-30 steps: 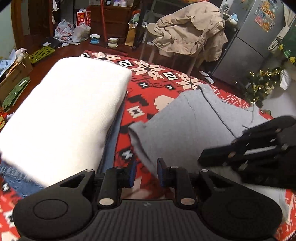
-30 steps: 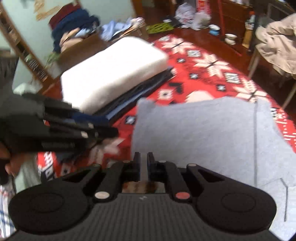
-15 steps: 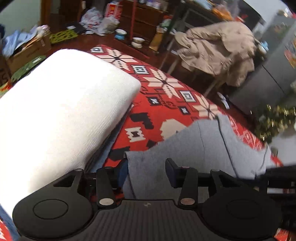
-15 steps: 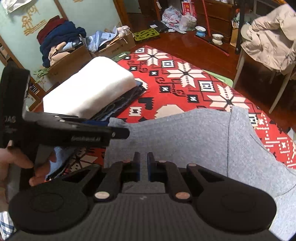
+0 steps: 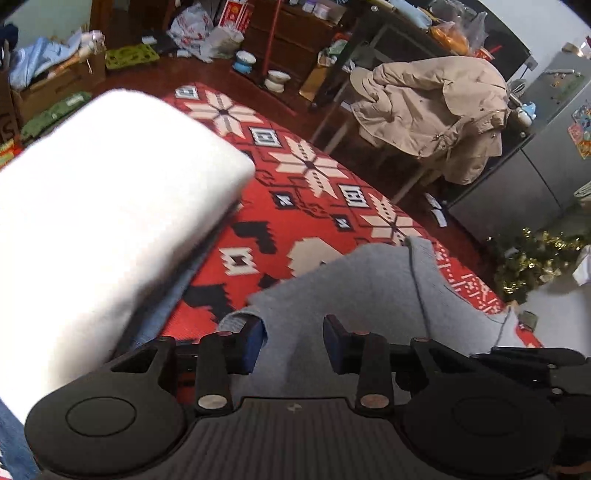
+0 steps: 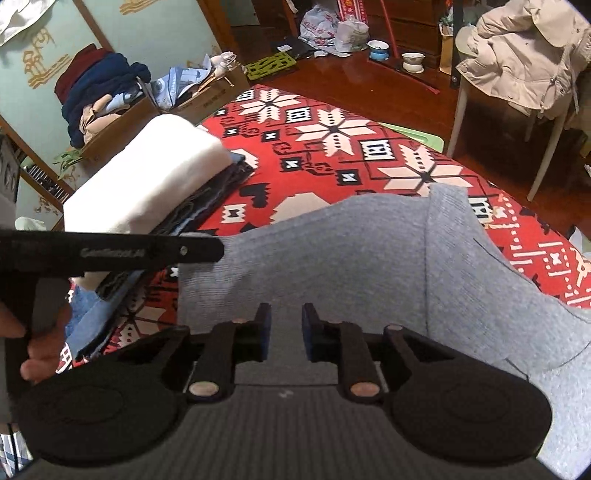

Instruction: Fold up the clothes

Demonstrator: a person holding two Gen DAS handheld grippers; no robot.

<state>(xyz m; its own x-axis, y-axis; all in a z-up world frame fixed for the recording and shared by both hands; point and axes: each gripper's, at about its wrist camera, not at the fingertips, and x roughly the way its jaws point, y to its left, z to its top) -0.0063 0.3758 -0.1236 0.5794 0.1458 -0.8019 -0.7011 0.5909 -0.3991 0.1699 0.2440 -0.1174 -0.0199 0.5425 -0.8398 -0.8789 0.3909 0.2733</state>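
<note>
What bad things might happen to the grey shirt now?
1. Both the left gripper and the right gripper are open over the grey shirt, so if they close on too little cloth the edge may slip out.
2. The white folded pile lies close beside the shirt; a wide swing might knock it crooked.
3. The shirt already looks bunched near its edge, so the fold may come out wrinkled.

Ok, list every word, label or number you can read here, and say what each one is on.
No text can be quoted with certainty.
Brand lettering on the side of the left gripper: too blurred to read.
Gold characters on the green wall: stylised, not readable.
Print on the cardboard box: too small.
Print on the red box: blurred.
Fridge stickers: too small.
</note>
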